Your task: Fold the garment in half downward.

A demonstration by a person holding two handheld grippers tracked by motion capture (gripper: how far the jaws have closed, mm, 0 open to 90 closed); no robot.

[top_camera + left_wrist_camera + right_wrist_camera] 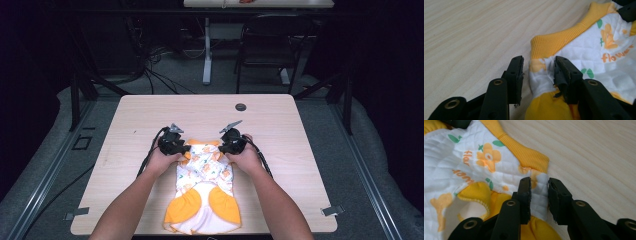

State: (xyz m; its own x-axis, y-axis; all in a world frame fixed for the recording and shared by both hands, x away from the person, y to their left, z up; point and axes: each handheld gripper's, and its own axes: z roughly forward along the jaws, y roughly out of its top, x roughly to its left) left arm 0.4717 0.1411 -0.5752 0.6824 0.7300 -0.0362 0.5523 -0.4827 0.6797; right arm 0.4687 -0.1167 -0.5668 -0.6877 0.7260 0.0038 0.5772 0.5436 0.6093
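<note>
Folding in hand: the small white quilted garment with orange ribbed collar [205, 172] lies flat on the pale wooden table [135, 115]. Left gripper [537, 75] at ten o'clock and right gripper [539, 195] at two each straddle a shoulder fold, jaws part-open, not clamped. Next, I judge, both must pinch firmly before lifting.

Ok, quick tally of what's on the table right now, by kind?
Baby garment, white quilted with orange trim: 1
Handheld grippers, left gripper and right gripper: 2
Dark round grommet in the table: 1
Total: 4

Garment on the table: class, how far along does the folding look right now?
Done: the garment lies flat, top part bunched inward. In hand: the left gripper and right gripper each straddle a fabric edge near the collar, jaws not clamped. Left: probably the lower orange half, not yet folded.
</note>
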